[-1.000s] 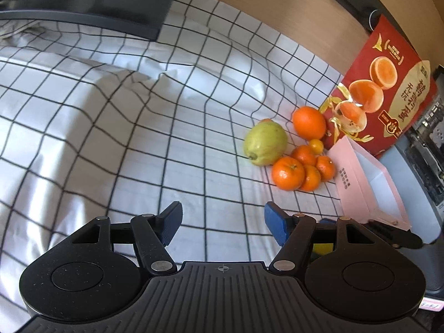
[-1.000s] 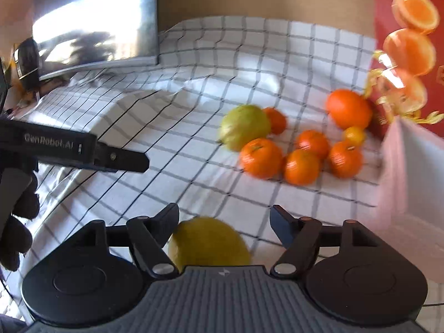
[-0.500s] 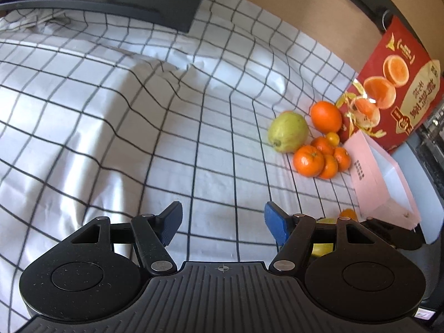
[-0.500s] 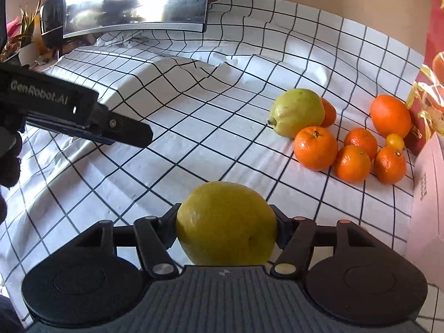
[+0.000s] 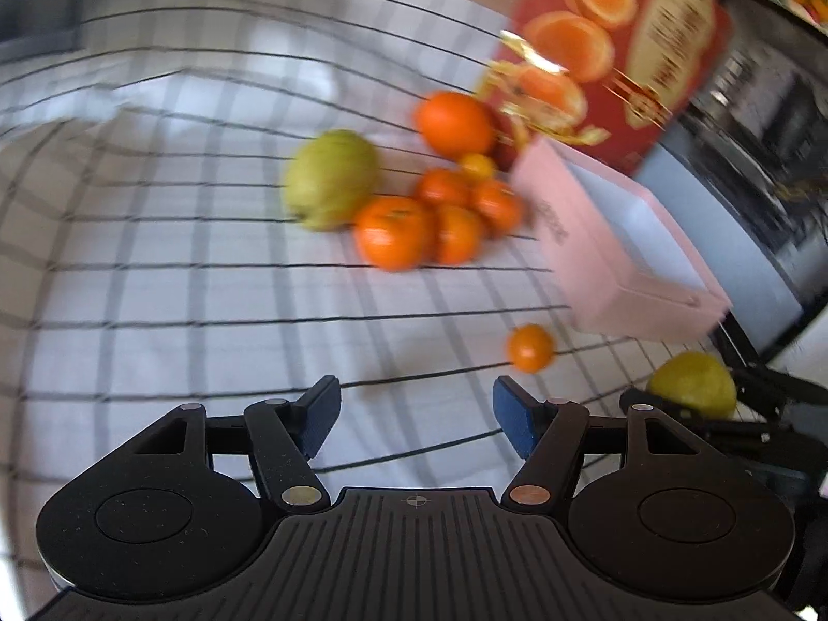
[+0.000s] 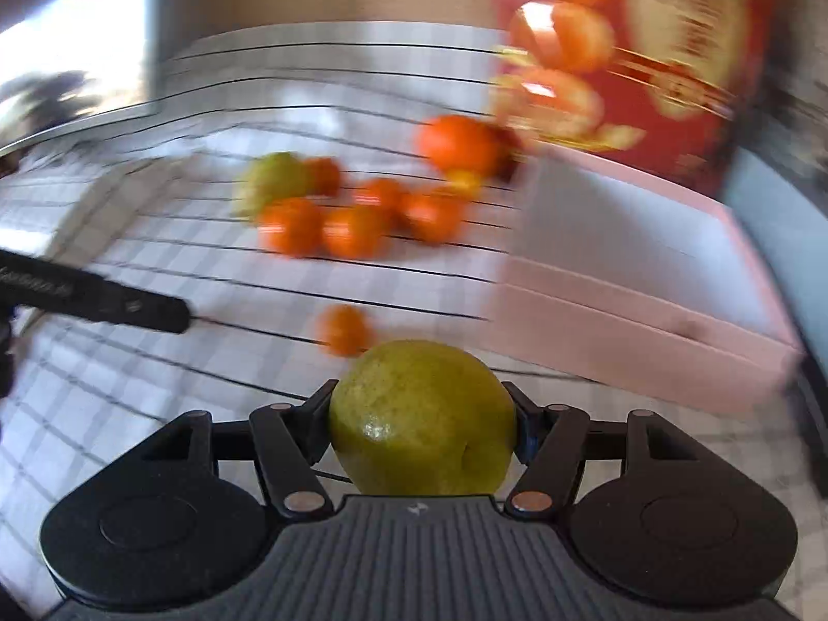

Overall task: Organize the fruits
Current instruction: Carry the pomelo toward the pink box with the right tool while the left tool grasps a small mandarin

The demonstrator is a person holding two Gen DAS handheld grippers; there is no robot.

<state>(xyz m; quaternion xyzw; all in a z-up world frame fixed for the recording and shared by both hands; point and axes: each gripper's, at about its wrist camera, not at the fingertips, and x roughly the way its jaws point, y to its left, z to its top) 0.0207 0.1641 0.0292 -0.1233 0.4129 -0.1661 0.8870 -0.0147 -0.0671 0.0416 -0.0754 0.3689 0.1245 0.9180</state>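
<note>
My right gripper [image 6: 422,416] is shut on a yellow-green pear [image 6: 422,419], held above the checked cloth; the pear also shows in the left wrist view [image 5: 693,385]. My left gripper [image 5: 414,414] is open and empty above the cloth. A second green pear [image 5: 331,178] lies beside a cluster of several oranges [image 5: 396,230], with a larger orange [image 5: 455,121] behind. One small orange [image 5: 530,346] lies alone nearer me, also in the right wrist view [image 6: 341,328]. An open pink box [image 6: 647,259] stands right of the fruit. Both views are motion-blurred.
A red printed bag [image 5: 621,46] stands behind the pink box [image 5: 621,248]. A dark monitor [image 6: 72,67] is at the far left. The left gripper's finger [image 6: 103,302] reaches in from the left of the right wrist view. The white checked cloth [image 5: 155,259] covers the table.
Both grippers have swung right toward the pink box and the fruit cluster. The right gripper still holds the pear. A lone small orange has come into view.
</note>
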